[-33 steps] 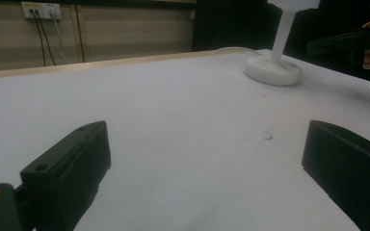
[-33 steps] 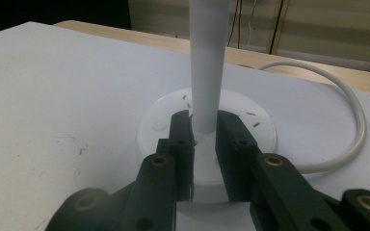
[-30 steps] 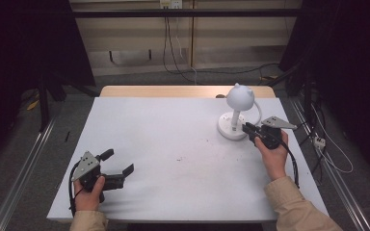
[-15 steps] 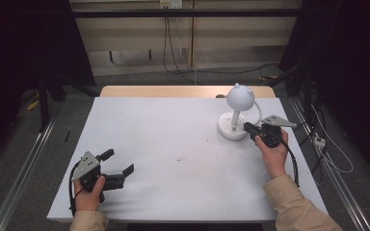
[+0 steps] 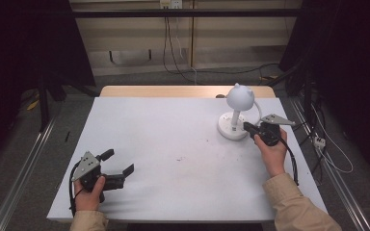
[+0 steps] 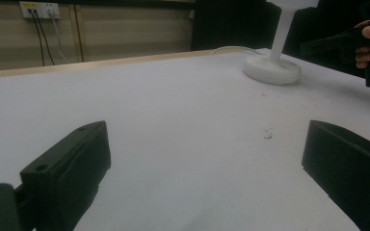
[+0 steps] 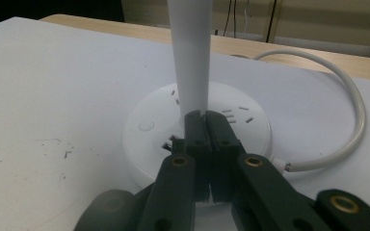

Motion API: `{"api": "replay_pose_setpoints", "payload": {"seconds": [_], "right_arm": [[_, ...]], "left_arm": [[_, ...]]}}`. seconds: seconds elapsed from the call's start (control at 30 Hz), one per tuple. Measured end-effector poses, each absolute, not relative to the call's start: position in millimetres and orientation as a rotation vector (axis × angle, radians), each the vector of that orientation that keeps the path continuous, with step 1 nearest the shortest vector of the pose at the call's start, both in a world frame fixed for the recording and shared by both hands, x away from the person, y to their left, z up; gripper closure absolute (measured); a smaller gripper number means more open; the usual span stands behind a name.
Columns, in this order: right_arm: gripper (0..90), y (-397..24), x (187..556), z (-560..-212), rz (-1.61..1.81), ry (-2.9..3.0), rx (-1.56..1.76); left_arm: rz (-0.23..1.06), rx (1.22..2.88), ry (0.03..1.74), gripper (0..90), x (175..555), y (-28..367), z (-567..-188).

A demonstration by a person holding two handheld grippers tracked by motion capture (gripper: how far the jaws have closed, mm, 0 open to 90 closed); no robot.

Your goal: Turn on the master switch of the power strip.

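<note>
Lamp [image 5: 236, 113], table's [image 5: 164, 144] two-o'clock: right tongs [image 7: 205, 118] had just closed, empty, tips over its base, likely pressing a switch; left tongs [image 5: 120, 163] gaped wide, empty.

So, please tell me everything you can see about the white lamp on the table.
The white lamp stands upright at the table's far right. It looks like smooth plastic: a round flat base with small marks and a round button, a straight stem, and a globe head. A white cord loops from the base. The right claw, jaws shut together, rests over the base at the foot of the stem.
</note>
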State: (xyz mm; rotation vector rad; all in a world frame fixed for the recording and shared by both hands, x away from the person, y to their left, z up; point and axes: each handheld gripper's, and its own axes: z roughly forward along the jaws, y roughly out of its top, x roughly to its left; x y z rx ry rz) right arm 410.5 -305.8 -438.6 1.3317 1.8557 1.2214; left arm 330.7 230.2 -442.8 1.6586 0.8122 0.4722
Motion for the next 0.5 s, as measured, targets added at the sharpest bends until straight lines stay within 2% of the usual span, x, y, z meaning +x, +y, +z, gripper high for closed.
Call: {"api": "replay_pose_setpoints", "payload": {"seconds": [0.5], "right_arm": [[90.0,-306.0,414.5,-439.0,1.213,1.86,1.333]], "left_arm": [[0.473,1.661,0.812,2.8,330.9,230.1,-442.9]]}}
